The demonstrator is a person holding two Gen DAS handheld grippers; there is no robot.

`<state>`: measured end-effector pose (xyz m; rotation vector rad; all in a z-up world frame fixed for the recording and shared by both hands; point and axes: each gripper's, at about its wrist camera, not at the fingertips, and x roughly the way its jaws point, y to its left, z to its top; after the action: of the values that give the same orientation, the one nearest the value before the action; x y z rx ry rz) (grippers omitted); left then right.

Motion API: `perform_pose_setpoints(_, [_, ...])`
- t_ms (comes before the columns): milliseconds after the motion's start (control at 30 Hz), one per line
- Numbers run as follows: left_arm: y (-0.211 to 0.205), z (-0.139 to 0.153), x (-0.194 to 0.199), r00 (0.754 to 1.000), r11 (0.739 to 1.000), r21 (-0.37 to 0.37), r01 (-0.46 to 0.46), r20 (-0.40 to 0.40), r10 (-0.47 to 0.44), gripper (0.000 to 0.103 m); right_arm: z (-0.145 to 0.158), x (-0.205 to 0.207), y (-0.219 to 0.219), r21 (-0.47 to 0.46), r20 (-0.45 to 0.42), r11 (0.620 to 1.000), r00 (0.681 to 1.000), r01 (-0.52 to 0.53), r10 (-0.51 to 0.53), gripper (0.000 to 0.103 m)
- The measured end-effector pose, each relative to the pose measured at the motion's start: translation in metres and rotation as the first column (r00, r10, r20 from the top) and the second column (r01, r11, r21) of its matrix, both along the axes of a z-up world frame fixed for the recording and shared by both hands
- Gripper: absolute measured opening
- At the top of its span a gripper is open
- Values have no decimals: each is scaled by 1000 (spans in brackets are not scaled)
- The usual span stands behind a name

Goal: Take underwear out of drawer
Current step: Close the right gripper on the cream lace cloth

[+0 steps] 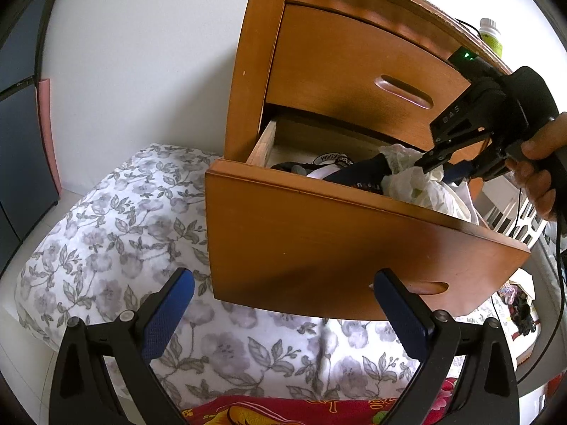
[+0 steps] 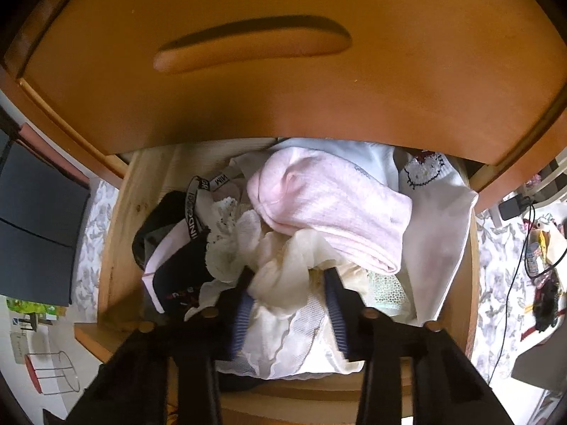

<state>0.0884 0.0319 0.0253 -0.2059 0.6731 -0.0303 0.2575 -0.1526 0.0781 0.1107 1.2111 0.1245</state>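
The lower drawer (image 1: 354, 241) of a wooden nightstand stands pulled out, full of clothes. My right gripper (image 2: 288, 276) reaches into it from above, its blue-padded fingers (image 2: 244, 301) pinching a bunched cream lace underwear (image 2: 283, 258). The left wrist view shows the same gripper (image 1: 441, 166), held by a hand, down in that cream fabric (image 1: 411, 177). A pink ribbed garment (image 2: 329, 205), a white cat-print piece (image 2: 425, 173) and dark navy underwear (image 2: 184, 265) lie around it. Below the drawer front, my left gripper (image 1: 288, 304) hangs open and holds nothing.
The shut upper drawer (image 1: 354, 71) overhangs the back of the open one. A floral pillow (image 1: 124, 230) and a red cloth (image 1: 283, 411) lie under the drawer. A bottle (image 1: 492, 35) stands on the nightstand top. Cables and clutter (image 2: 545, 301) are at the right.
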Motion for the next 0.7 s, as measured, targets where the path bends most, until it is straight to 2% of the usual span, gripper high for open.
perform_pose_setpoints(100, [0,0,0,1000,1000,-1,0,0,0,101,5,0,-4,7,23,1000,1000,-4,4,25])
perform_pose_setpoints(167, [0,0,0,1000,1000,-3,-1,-1,1,101,13,-1,-5,9,34,1000,999,-10,9,14])
perform_pose_setpoints(233, [0,-1,1,1000,1000,-2,-1,-3,1,101,19,-3,-6,-1,52,1000,998,-20,20,11])
perform_pose_setpoints(500, [0,1,0,1000,1000,0,3,-5,-3,101,34,-10,-8,-37,97,999,994,-38,42,8])
perform_pose_setpoints(700, [2,3,0,1000,1000,-2,-3,-7,3,101,64,-22,-10,-50,163,998,985,-47,55,7])
